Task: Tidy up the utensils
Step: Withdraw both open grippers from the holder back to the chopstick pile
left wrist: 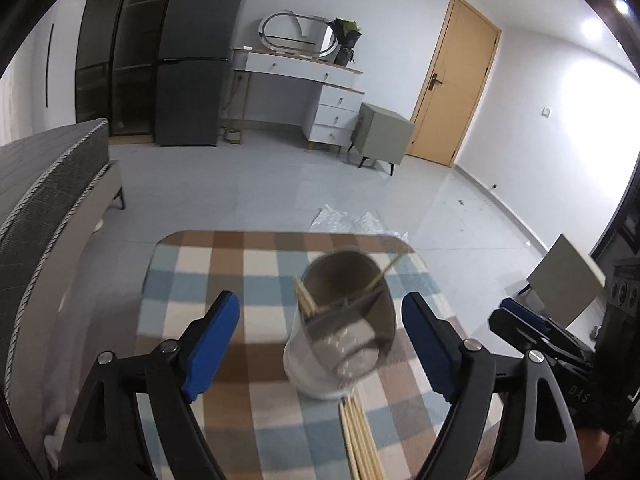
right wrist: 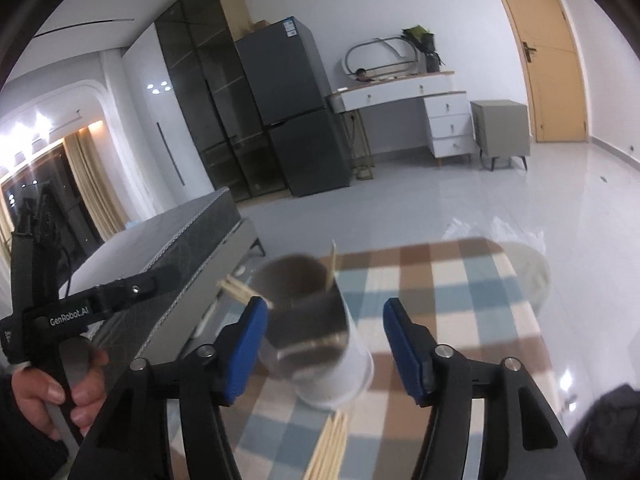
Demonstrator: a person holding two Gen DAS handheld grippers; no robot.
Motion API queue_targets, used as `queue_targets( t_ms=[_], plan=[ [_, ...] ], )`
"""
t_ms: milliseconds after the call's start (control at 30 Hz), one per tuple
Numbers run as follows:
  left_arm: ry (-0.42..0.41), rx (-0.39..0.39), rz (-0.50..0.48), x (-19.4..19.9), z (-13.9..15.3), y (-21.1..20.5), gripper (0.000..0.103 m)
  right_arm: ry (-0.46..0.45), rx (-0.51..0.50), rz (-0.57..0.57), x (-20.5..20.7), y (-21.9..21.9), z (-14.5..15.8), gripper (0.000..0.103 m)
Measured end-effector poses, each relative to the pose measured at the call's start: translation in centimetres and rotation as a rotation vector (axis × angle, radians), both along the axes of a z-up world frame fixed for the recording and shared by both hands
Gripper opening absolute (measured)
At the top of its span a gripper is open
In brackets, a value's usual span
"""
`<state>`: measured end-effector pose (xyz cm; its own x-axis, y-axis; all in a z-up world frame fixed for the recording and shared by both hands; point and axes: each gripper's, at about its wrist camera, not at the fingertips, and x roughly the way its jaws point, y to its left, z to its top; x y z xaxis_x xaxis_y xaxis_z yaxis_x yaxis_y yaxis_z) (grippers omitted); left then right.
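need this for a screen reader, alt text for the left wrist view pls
An open left gripper frames a white divided utensil holder on a checked tablecloth, touching nothing. Wooden chopsticks stick out of the holder and more chopsticks lie on the cloth below it. Behind are a tiled floor, a fridge and a wooden door.

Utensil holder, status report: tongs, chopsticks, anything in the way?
Both tongs open, left and right, nothing gripped. Utensil holder between them, some chopsticks inside. Loose chopsticks on the checked cloth. Nothing in the way.
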<state>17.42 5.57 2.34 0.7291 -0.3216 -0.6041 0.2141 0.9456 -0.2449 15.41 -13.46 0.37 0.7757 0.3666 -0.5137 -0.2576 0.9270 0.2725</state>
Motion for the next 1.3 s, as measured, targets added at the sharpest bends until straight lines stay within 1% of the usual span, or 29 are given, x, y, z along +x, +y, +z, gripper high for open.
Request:
queue_targets(
  t_ms=[33,100,167,300,433,467,533,600,633,667,733,800,833,867,933,967,1000,1100,1200,1300],
  plan=[
    [0.007,0.010,-0.001,-0.8,-0.3,-0.3,0.082,0.007,-0.006,-0.005,-0.7,-0.2,-0.3,0.068],
    [0.028,0.016,-0.003,-1.8,-1.3,-0.6,0.084,0.022,-0.019,-0.004,-1.8,-0.5,-1.0,0.070],
    [0.067,0.021,-0.003,-2.5,-2.8,-0.9,0.084,0.045,-0.034,-0.002,-2.6,-0.6,-1.9,0.074],
    [0.144,0.024,0.010,-3.0,-5.9,-1.3,0.084,0.129,-0.049,0.012,-3.6,-0.7,-4.4,0.077],
    [0.181,0.047,0.036,-3.4,-8.1,-1.6,0.084,0.231,-0.055,0.036,-4.0,-0.4,-7.0,0.077],
    [0.181,0.052,0.039,-3.5,-8.3,-1.5,0.084,0.259,-0.060,0.056,-4.0,-0.1,-7.6,0.077],
    [0.173,0.077,0.057,-3.7,-8.9,-1.4,0.084,0.287,-0.088,0.075,-4.1,0.4,-8.5,0.077],
    [0.177,0.083,0.072,-3.7,-9.2,-1.3,0.084,0.317,-0.132,0.085,-4.0,1.0,-9.6,0.074],
    [0.182,0.078,0.076,-3.7,-9.4,-1.2,0.084,0.333,-0.137,0.091,-4.1,1.2,-10.2,0.070],
    [0.192,0.068,0.083,-3.4,-9.4,-1.0,0.084,0.357,-0.141,0.101,-3.9,1.4,-10.8,0.062],
    [0.211,0.044,0.094,-3.2,-9.7,-0.4,0.084,0.419,-0.163,0.113,-3.2,2.0,-12.4,0.054],
    [0.245,0.022,0.115,-2.7,-10.0,0.3,0.084,0.464,-0.196,0.118,-2.7,2.5,-13.8,0.049],
    [0.256,0.025,0.125,-2.7,-10.2,0.4,0.084,0.482,-0.214,0.120,-2.4,2.8,-14.5,0.044],
    [0.271,0.057,0.145,-2.5,-10.4,0.6,0.084,0.496,-0.225,0.122,-2.1,3.0,-15.0,0.042],
    [0.286,0.084,0.158,-2.4,-10.7,0.8,0.084,0.523,-0.249,0.128,-1.5,3.6,-16.0,0.040],
    [0.299,0.086,0.163,-2.4,-10.9,1.0,0.084,0.538,-0.265,0.125,-1.0,3.9,-16.5,0.037],
    [0.324,0.073,0.169,-2.2,-11.2,1.4,0.084,0.548,-0.269,0.126,-0.9,4.1,-16.7,0.036],
    [0.363,0.036,0.185,-2.0,-11.6,2.4,0.084,0.585,-0.309,0.109,-0.2,4.6,-17.5,0.032],
    [0.381,0.016,0.194,-1.8,-11.7,2.9,0.084,0.613,-0.349,0.109,0.1,5.0,-18.1,0.031],
    [0.391,-0.002,0.196,-1.6,-11.6,3.1,0.084,0.607,-0.390,0.109,0.0,5.4,-18.1,0.029]
  ],
)
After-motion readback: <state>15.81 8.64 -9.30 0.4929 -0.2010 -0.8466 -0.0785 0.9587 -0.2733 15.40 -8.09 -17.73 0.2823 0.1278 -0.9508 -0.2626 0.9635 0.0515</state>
